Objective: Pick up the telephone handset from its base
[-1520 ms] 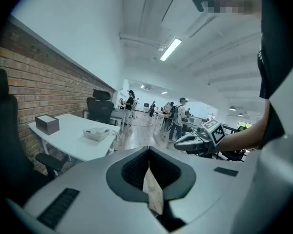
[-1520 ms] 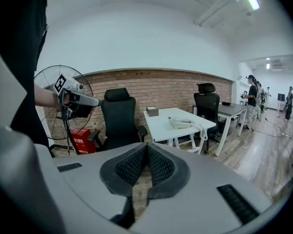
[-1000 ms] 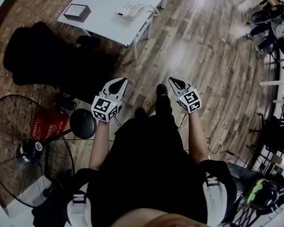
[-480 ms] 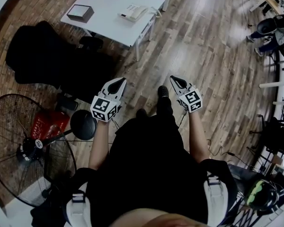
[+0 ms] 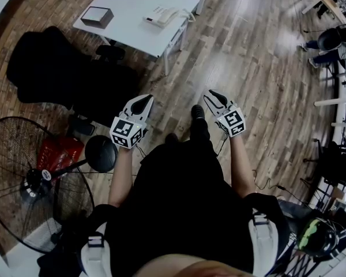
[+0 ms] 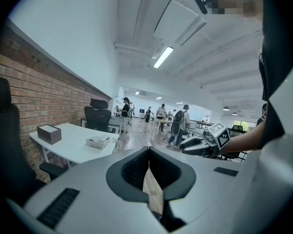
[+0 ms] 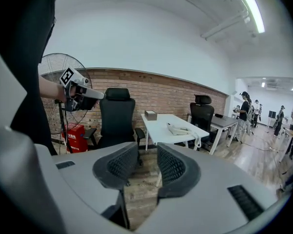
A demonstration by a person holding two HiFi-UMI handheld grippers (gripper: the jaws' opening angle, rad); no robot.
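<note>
The white telephone, handset resting on its base, sits on a white table far ahead of me. It also shows small in the left gripper view and the right gripper view. Both grippers hover in front of my body, well short of the table. My left gripper is shut and empty, its pads meeting at the tips. My right gripper has its jaws opening, with a narrow gap and nothing between them.
A dark box lies at the table's left end. A black office chair stands between me and the table on the left. A floor fan and a red box are at my left. People stand far off.
The right gripper's jaws have parted from shut to a narrow gap. Both hands stay about where they were.
</note>
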